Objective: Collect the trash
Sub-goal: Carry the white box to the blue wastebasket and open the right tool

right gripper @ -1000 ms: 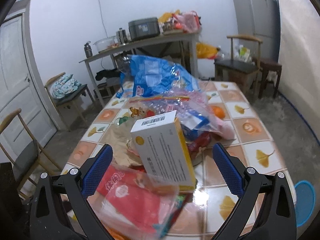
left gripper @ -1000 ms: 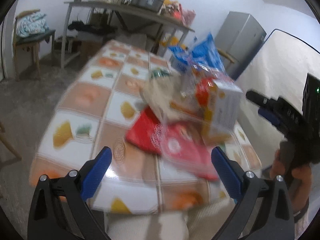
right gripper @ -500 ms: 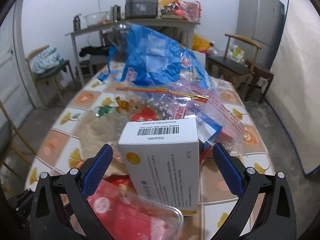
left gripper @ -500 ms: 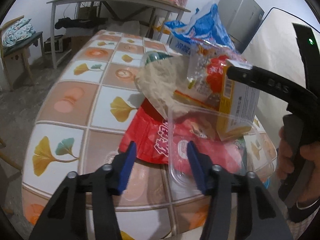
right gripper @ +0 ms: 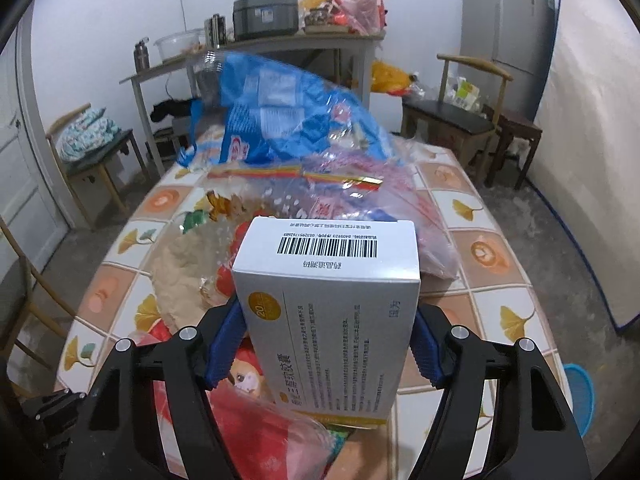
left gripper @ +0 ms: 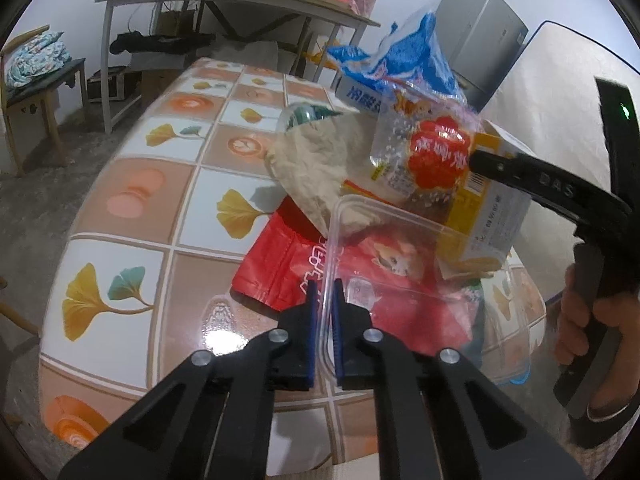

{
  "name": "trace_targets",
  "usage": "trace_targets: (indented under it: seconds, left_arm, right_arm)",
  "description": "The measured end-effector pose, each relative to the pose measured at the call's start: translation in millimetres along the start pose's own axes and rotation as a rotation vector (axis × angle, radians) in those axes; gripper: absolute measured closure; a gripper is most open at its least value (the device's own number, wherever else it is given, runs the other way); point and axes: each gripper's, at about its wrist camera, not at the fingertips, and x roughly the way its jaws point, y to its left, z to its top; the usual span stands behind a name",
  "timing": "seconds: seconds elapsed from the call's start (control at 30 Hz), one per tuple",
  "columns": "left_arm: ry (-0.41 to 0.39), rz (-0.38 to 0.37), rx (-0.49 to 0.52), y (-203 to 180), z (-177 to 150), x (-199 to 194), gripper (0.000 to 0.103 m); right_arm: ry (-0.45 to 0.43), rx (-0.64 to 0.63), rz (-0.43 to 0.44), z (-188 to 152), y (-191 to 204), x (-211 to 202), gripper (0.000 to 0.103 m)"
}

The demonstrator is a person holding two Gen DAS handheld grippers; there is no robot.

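While the left gripper [left gripper: 323, 312] has just been closing, its blue pads now pinch the near rim of the clear plastic tray [left gripper: 420, 264], the thin wall running straight up between the jaws. Tray sits on the table [left gripper: 132, 216] at the near edge, over a red snack bag [left gripper: 280, 264] lying flat under it. Right gripper [right gripper: 326, 344] has also just been closing; its jaws sit on both sides of the white and yellow box [right gripper: 332, 312], left pad against the box's left face, right pad at the right face, so it grips the box. Box stands upright, barcode end on top, lower end over the tray and red bag. In the left wrist view the same box [left gripper: 492, 208] shows at the right with the right gripper's black finger across its side, and a hand [left gripper: 592, 332] holds the handle below. Behind the box: a crumpled beige paper wrapper [left gripper: 320, 164], a clear bag with a red printed label [left gripper: 436, 156], and a blue plastic bag [right gripper: 288, 120] piled high at the back, all in one heap on the tiled-pattern table. A clear cup with a green logo [left gripper: 304, 114] lies behind the wrapper. Blue basket [right gripper: 578, 396] on the floor at right of the table. Fridge [right gripper: 508, 28] and wooden chair [right gripper: 460, 116] in the back, a cluttered side table [right gripper: 280, 44] along the wall.
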Motion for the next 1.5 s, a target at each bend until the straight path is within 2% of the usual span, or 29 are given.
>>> trace_targets:
  seconds: [0.23, 0.43, 0.57, 0.7, 0.87, 1.0, 1.13, 1.23, 1.43, 1.5]
  left_arm:
    - [-0.093, -0.002, 0.009, -9.2, 8.2, -36.1, 0.098]
    - [-0.163, -0.03, 0.055, -34.3, 17.9, -63.5, 0.099]
    - [-0.177, -0.079, 0.132, -73.5, 31.4, -63.6, 0.099]
    - [-0.157, -0.157, 0.241, -129.9, 44.9, -47.4, 0.098]
    - [-0.075, -0.249, 0.417, -230.3, 57.3, -0.9, 0.098]
    - [0.01, -0.282, 0.584, -325.7, 54.9, 53.5, 0.098]
    - [0.121, -0.276, 0.743, -418.1, 35.1, 123.2, 0.098]
    - [0.218, -0.254, 0.806, -475.4, 13.2, 179.5, 0.098]
    - [0.461, -0.197, 0.787, -545.6, -40.0, 288.0, 0.097]
    - [0.493, -0.165, 0.796, -561.5, -56.8, 310.2, 0.097]
  right_arm:
    - [-0.11, 0.076, 0.065, -3.0, -31.7, -46.5, 0.037]
    - [-0.216, 0.187, 0.108, -8.3, -80.9, -96.5, 0.037]
    - [-0.284, 0.254, 0.056, -18.0, -125.6, -133.8, 0.037]
    - [-0.322, 0.311, -0.053, -36.3, -171.6, -162.8, 0.037]
    - [-0.311, 0.426, -0.209, -72.7, -248.1, -181.7, 0.037]
    - [-0.251, 0.515, -0.302, -102.8, -303.6, -172.5, 0.037]
    - [-0.176, 0.599, -0.363, -128.8, -361.8, -148.0, 0.037]
    - [-0.109, 0.658, -0.391, -148.9, -401.7, -119.2, 0.037]
    - [0.048, 0.752, -0.466, -195.6, -468.1, -50.8, 0.037]
    - [0.087, 0.782, -0.481, -225.9, -492.7, -43.9, 0.036]
